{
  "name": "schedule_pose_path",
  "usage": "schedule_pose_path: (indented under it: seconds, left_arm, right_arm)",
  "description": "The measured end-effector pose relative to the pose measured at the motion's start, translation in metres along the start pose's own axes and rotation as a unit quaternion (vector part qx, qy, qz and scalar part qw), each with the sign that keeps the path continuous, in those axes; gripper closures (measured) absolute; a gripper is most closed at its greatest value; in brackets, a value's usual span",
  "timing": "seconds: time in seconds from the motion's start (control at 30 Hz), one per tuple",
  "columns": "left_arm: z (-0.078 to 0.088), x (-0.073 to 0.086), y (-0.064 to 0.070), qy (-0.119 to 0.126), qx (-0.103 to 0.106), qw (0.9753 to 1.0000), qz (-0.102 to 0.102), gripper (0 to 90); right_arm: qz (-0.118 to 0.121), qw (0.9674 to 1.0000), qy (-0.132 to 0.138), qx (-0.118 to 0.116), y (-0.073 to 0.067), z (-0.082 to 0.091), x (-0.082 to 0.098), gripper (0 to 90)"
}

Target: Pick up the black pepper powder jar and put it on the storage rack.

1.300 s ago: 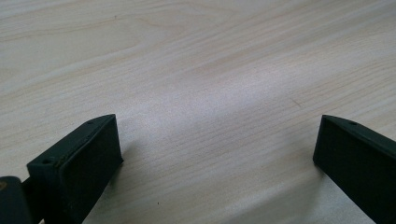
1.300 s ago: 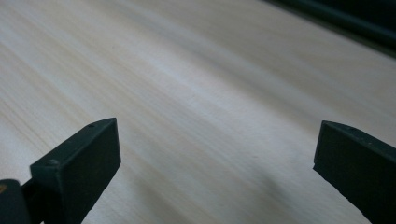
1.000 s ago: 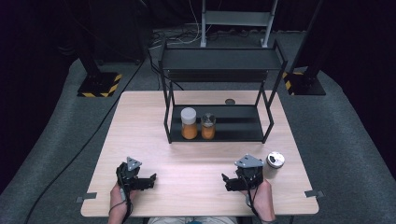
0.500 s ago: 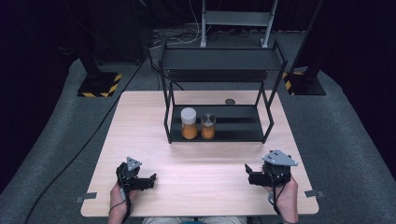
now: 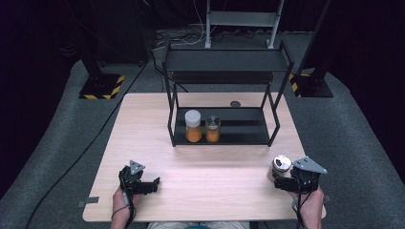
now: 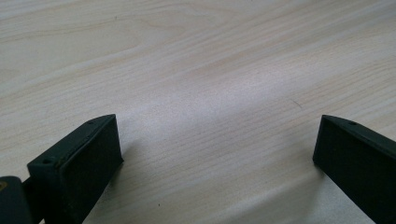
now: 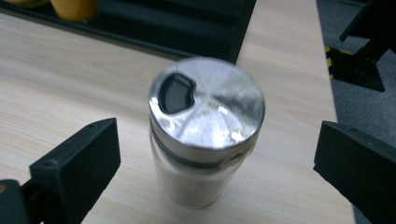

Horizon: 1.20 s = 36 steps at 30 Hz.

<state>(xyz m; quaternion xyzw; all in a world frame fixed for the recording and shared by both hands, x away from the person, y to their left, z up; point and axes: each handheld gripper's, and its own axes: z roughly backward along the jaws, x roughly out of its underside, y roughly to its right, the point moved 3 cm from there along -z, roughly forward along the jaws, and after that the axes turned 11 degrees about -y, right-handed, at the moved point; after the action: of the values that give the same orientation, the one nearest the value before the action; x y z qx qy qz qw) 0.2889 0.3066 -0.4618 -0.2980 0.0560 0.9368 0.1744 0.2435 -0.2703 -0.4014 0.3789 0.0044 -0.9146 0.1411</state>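
Observation:
A glass shaker [image 5: 280,168] with a shiny metal lid and white contents stands near the table's front right. In the right gripper view the shaker [image 7: 205,135] is upright between the two black jaws, which stand wide apart and clear of it. My right gripper [image 5: 282,183] is open, just in front of the shaker. My left gripper [image 5: 152,184] rests open near the front left, and the left gripper view has bare wooden tabletop [image 6: 210,84] between its jaws. Two jars, one with a white lid [image 5: 193,125] and one with a metal lid [image 5: 212,129], both with orange contents, stand on the rack's lower shelf.
A black two-tier metal rack [image 5: 224,62] stands at the back middle of the wooden table [image 5: 143,138]. A small dark round object [image 5: 234,103] lies behind the rack. Black stands with yellow-striped bases [image 5: 100,88] sit on the grey floor.
My right gripper has swung out to the right and come in behind the shaker, which now sits between its jaws. The left gripper has stayed put.

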Motion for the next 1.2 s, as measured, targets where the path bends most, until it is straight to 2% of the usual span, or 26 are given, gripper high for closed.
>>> schedule_pose_path:
  seconds: [0.23,0.43,0.6,0.83,1.03,1.2]
  left_arm:
    - [0.0,0.0,0.0,0.0,0.0,1.0,0.0,0.6]
    - [0.0,0.0,0.0,0.0,0.0,1.0,0.0,0.5]
    - [0.0,0.0,0.0,0.0,0.0,1.0,0.0,0.6]
    - [0.0,0.0,0.0,0.0,0.0,1.0,0.0,0.5]
    - [0.0,0.0,0.0,0.0,0.0,1.0,0.0,0.6]
    - [0.0,0.0,0.0,0.0,0.0,1.0,0.0,0.6]
  right_arm:
    - [-0.019,0.9993,-0.023,-0.024,0.007,-0.031,0.006,0.0]
    - [-0.027,0.9986,-0.025,-0.039,0.009,-0.044,0.005,0.7]
    - [-0.025,0.9986,-0.025,-0.04,0.008,-0.046,0.001,14.2]
    - [-0.028,0.9978,-0.042,-0.044,0.01,-0.049,-0.005,23.6]
    - [-0.024,0.9975,-0.043,-0.051,0.012,-0.048,-0.003,29.5]
    - [-0.012,0.9978,-0.049,-0.044,0.009,-0.047,-0.007,30.5]
